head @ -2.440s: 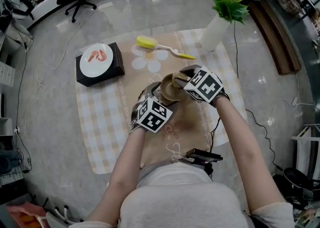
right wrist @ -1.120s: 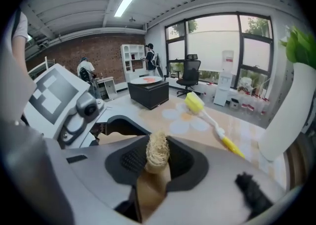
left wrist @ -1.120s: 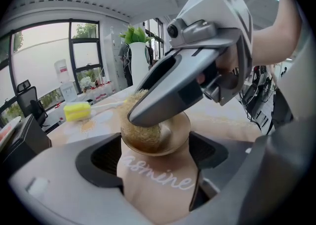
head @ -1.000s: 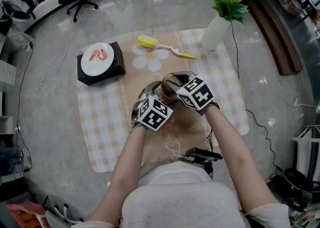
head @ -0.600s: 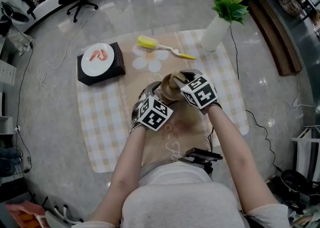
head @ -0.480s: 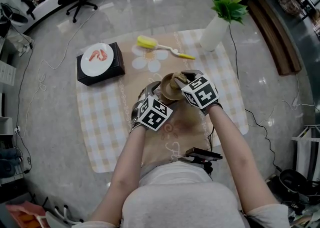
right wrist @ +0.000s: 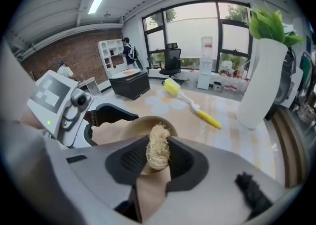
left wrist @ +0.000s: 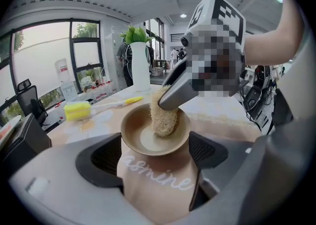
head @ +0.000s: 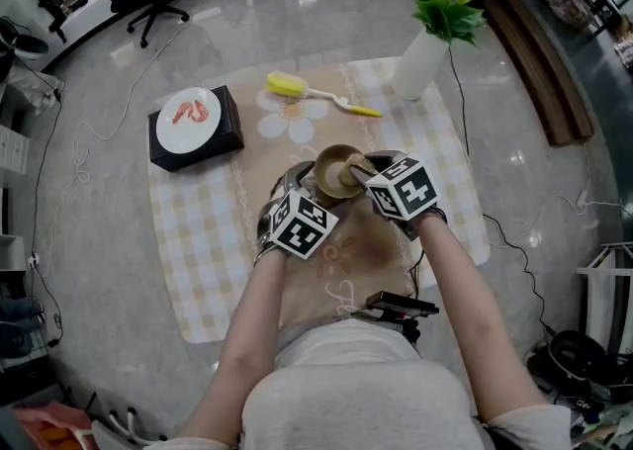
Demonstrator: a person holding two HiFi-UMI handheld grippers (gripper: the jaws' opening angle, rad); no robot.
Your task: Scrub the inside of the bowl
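Loofah (head: 354, 178) shifted to bowl (head: 326, 167) right side; interior more exposed.

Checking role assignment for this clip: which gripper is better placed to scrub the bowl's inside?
Right. The right gripper is shut on the loofah scrubber, whose end sits inside the bowl. The left gripper is clamped on the bowl's sides, likely steadying it, so its jaws are occupied.

Bowl (head: 334, 169) centre of cloth (head: 198, 230), loofah (left wrist: 164, 115) inside it. Brush (head: 309, 93) lies far of bowl. Vase (head: 419, 60) far right, plate (head: 189, 107) on box (head: 198, 153) far left.
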